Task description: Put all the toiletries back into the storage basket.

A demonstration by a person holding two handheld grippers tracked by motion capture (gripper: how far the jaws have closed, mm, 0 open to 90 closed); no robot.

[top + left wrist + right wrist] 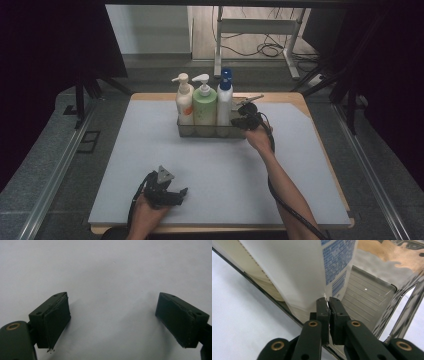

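The clear basket [210, 131] stands at the far middle of the grey mat [215, 190], and the right gripper [246, 120] is at its front right corner. The right gripper view gives the detail that the high view is too small to give: the two jaws are pressed together on the thin clear wall of the basket [287, 308], just below the white bottle with blue print [294, 272]. From above, three bottles stand in a row inside: a white pump bottle [184, 102], a green pump bottle [204, 107] and the white bottle with a blue cap [225, 97]. The left gripper [172, 192] rests near the front edge, and in its own view the jaws stand wide apart over the bare mat [112, 272]
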